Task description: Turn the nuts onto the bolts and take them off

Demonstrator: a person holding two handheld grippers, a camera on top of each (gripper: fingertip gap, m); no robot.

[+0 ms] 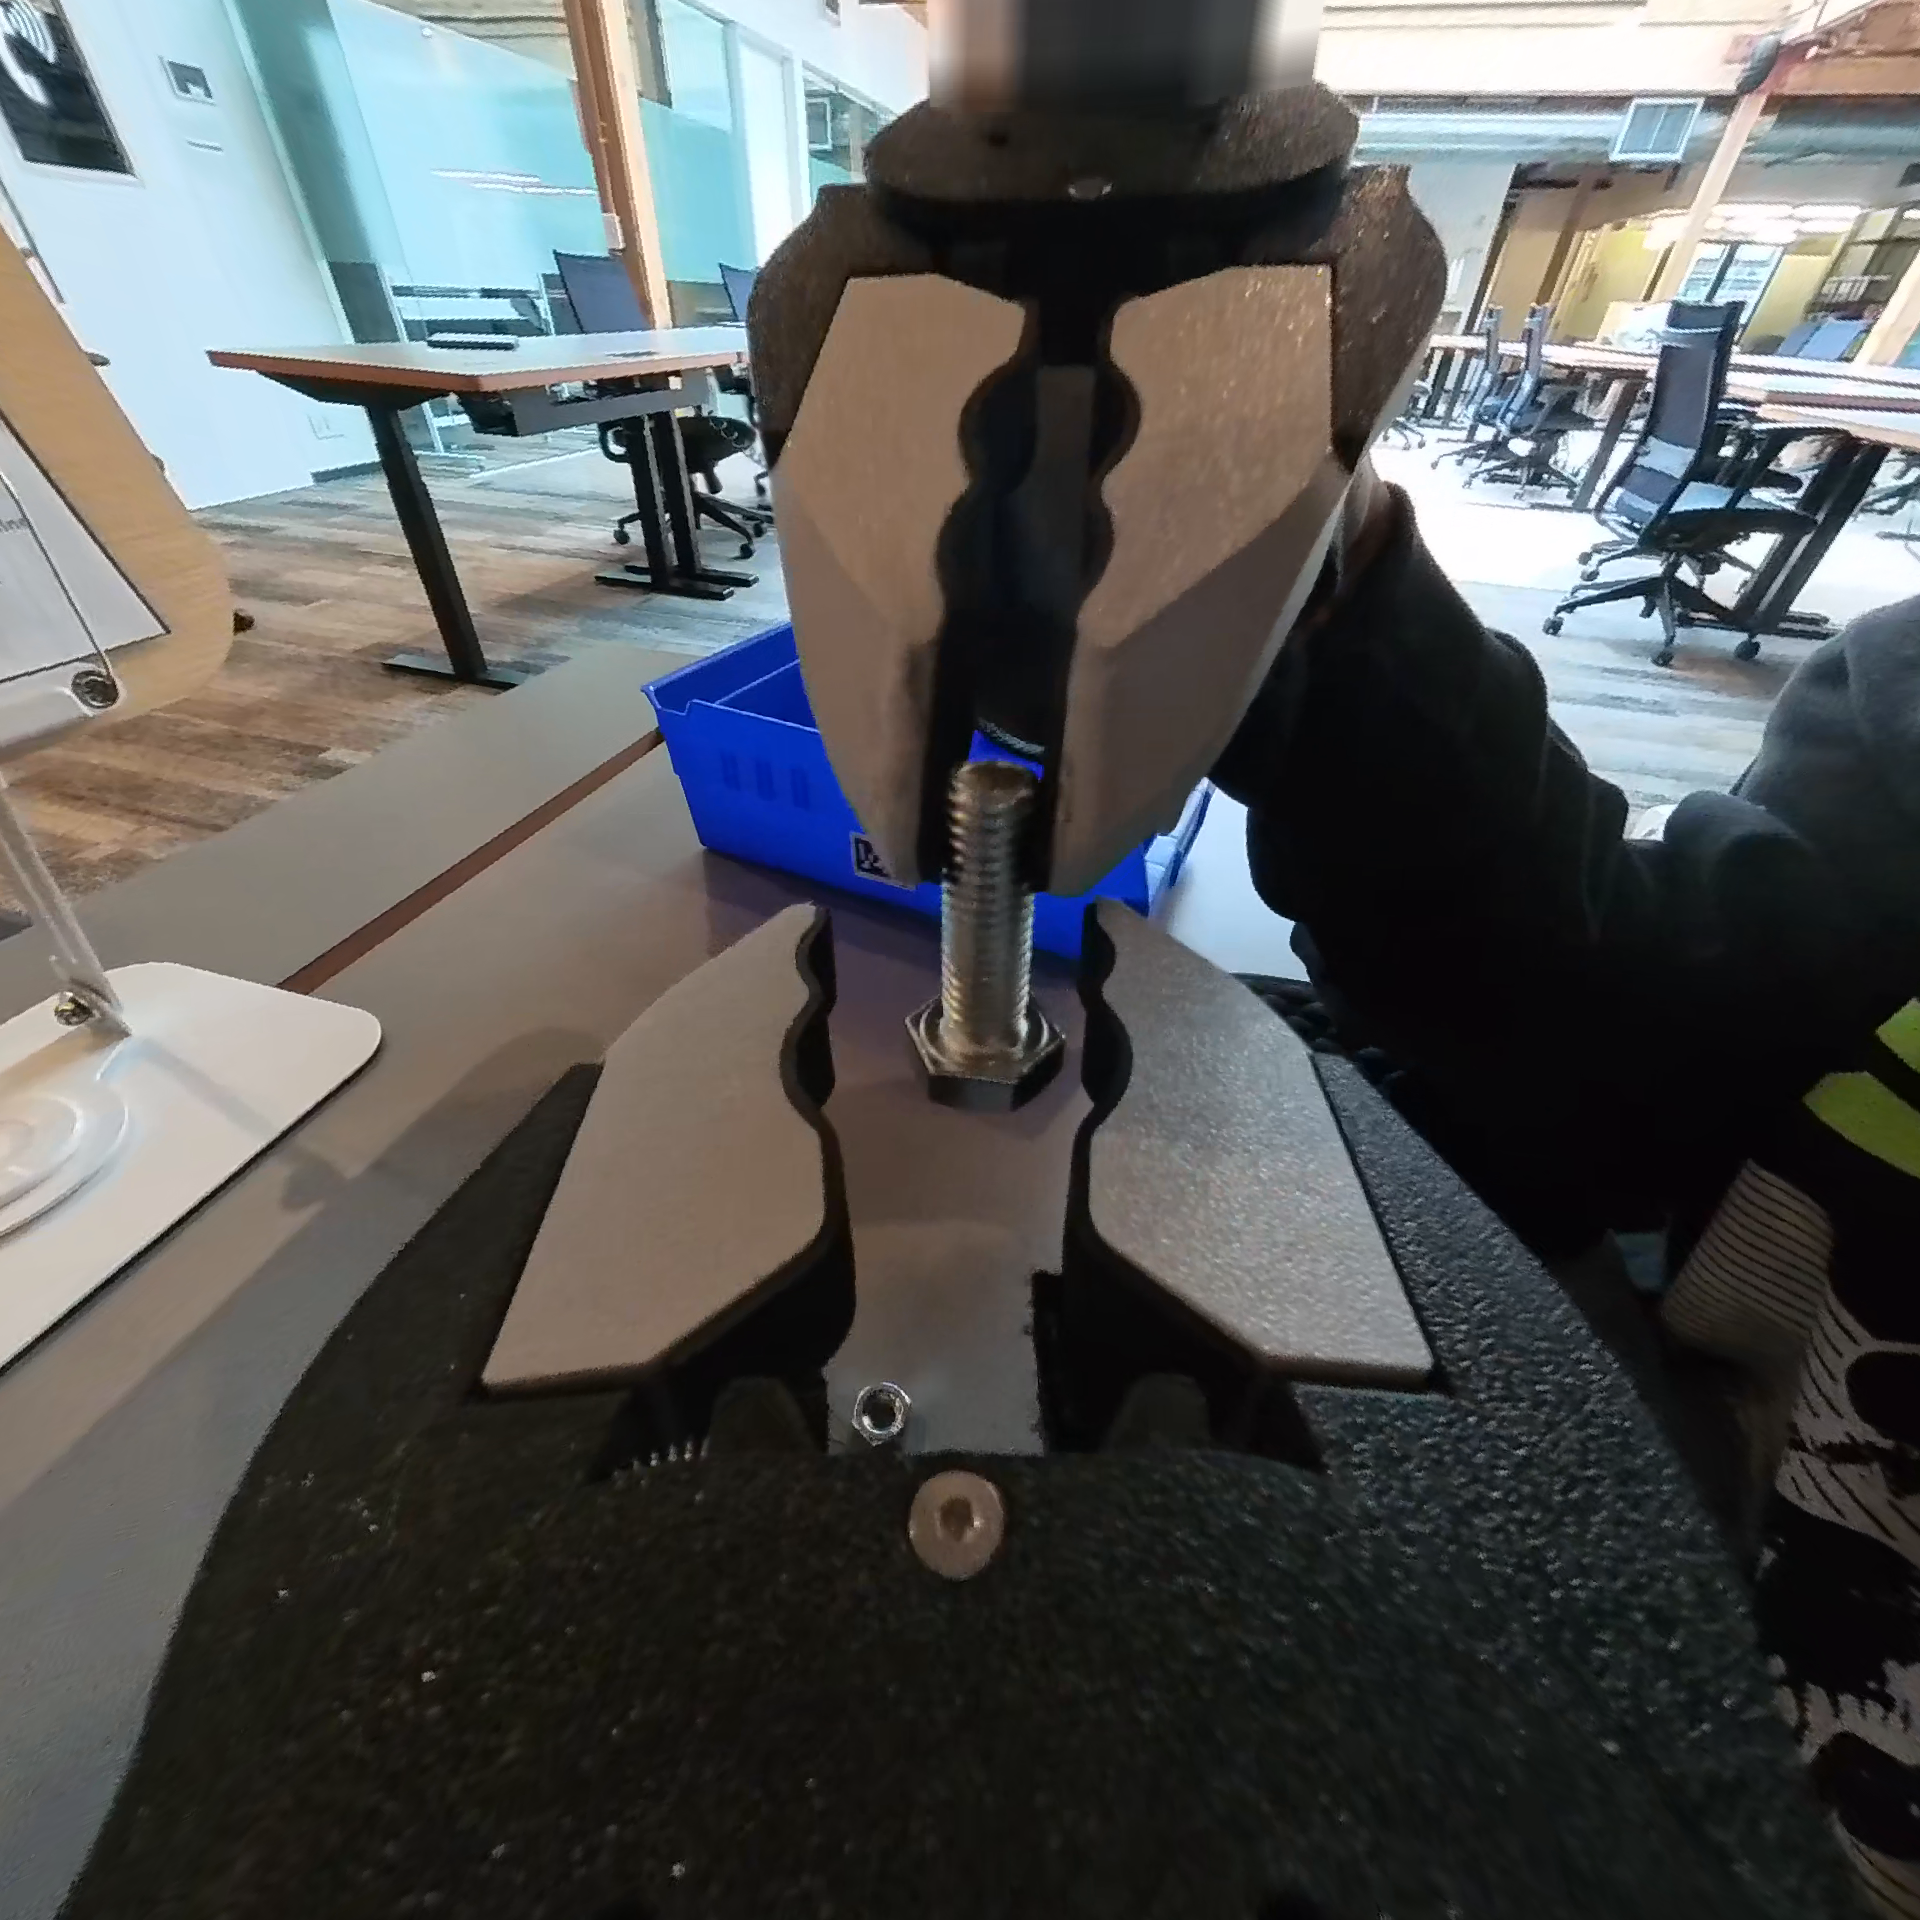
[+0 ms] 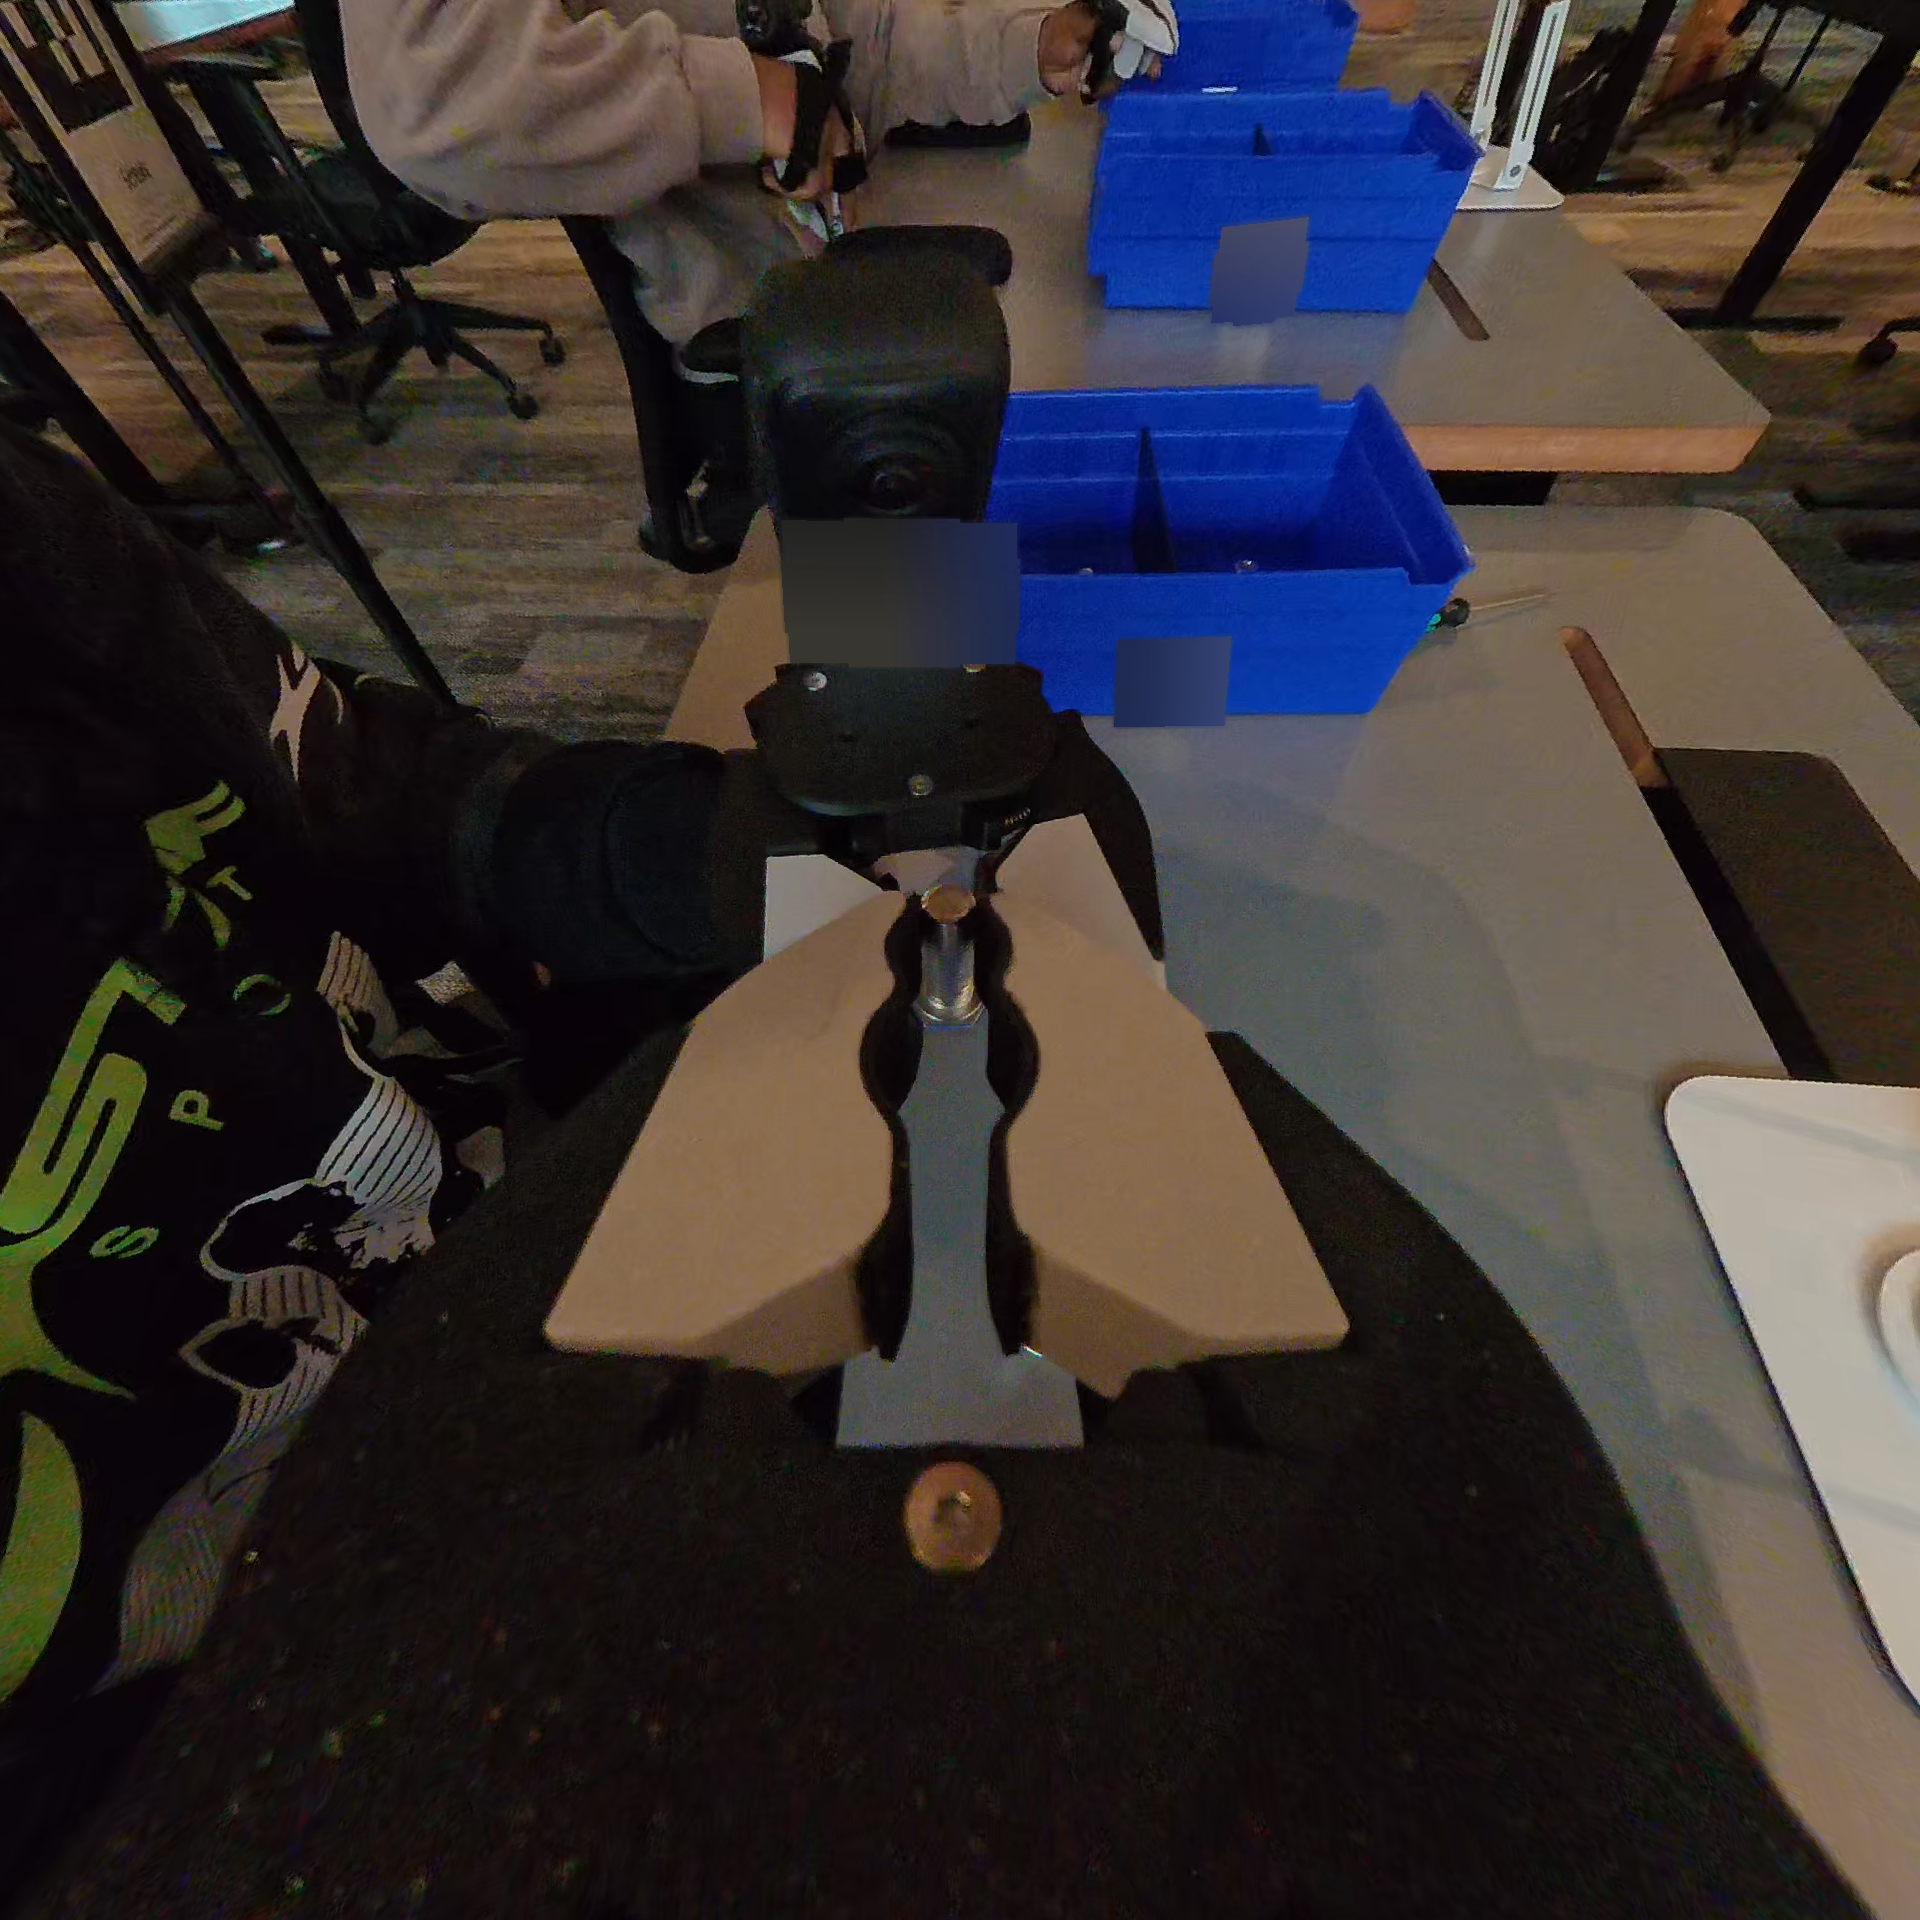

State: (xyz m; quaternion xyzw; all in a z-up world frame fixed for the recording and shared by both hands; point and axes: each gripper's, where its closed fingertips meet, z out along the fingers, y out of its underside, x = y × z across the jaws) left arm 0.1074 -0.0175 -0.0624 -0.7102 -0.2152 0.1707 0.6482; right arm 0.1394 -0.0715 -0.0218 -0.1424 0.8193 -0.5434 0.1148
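A silver threaded bolt [image 1: 987, 935] stands upright on the grey table [image 1: 468, 997], hex end [image 1: 985, 1060] down. My left gripper [image 1: 956, 920] is open, its grey pads on either side of the hex end, not touching it. My right gripper [image 1: 987, 883] comes down from above and is shut around the bolt's upper threads. A small dark piece sits between its fingers just above the bolt tip; I cannot tell what it is. In the right wrist view the bolt [image 2: 945, 971] shows between my right gripper's [image 2: 948, 899] beige fingers. A small loose nut [image 1: 881, 1413] lies on the table between the left fingers.
A blue divided bin [image 1: 748, 769] stands just behind the bolt, also in the right wrist view [image 2: 1226, 623]. A second blue bin [image 2: 1278, 208] and a person [image 2: 582, 94] are at the far table. A white stand base [image 1: 187, 1122] lies to one side. A screwdriver [image 2: 1455, 613] lies by the bin. My right fingertips sit around 7 cm from my left ones. My left gripper's tips are some 15 cm from the small loose nut [image 1: 881, 1413].
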